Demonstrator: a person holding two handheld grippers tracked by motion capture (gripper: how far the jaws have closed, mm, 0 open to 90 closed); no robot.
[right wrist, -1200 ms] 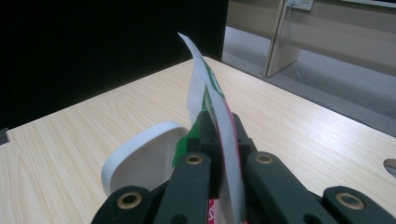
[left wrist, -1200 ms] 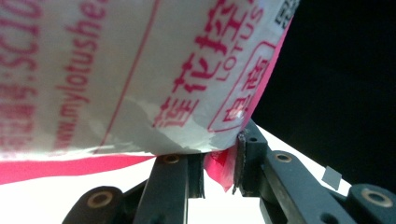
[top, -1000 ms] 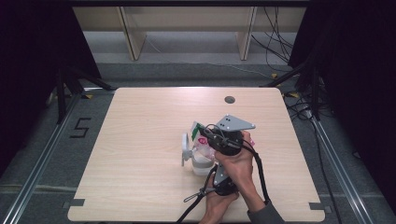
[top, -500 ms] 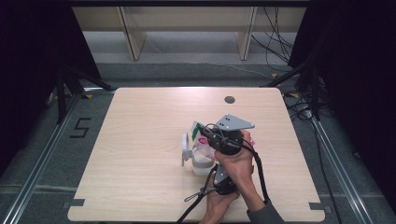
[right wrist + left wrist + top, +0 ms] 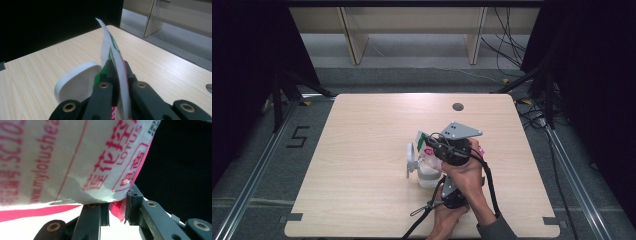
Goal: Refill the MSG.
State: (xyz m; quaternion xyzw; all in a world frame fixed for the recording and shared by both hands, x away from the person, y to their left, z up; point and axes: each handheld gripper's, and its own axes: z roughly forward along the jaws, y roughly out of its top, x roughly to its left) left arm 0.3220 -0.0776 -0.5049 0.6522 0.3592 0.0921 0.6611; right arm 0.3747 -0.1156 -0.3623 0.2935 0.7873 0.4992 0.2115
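The right gripper, seen from the high view, sits over the near-right part of the tabletop, with the grey three-cornered plate on top of it. Its jaws are pressed together on the upper edge of a white packet printed in green and red; in the right gripper view the thin edge of this packet rises upright from between the two black jaws and curves slightly above them. The left gripper lies nearer the person, just behind and below the right gripper, and is held by the left hand. In the left gripper view its jaws stand narrow, clamping a red-and-white corner of the packet, while the packet's printed white face with red lettering hangs directly above the jaws. A white container stands on the tabletop directly beneath the right gripper, touching the packet's lower part as far as the high view shows. Its open white lid lies just beside the right gripper, on the left of its jaws in the right gripper view. The right hand wraps the right gripper's body.
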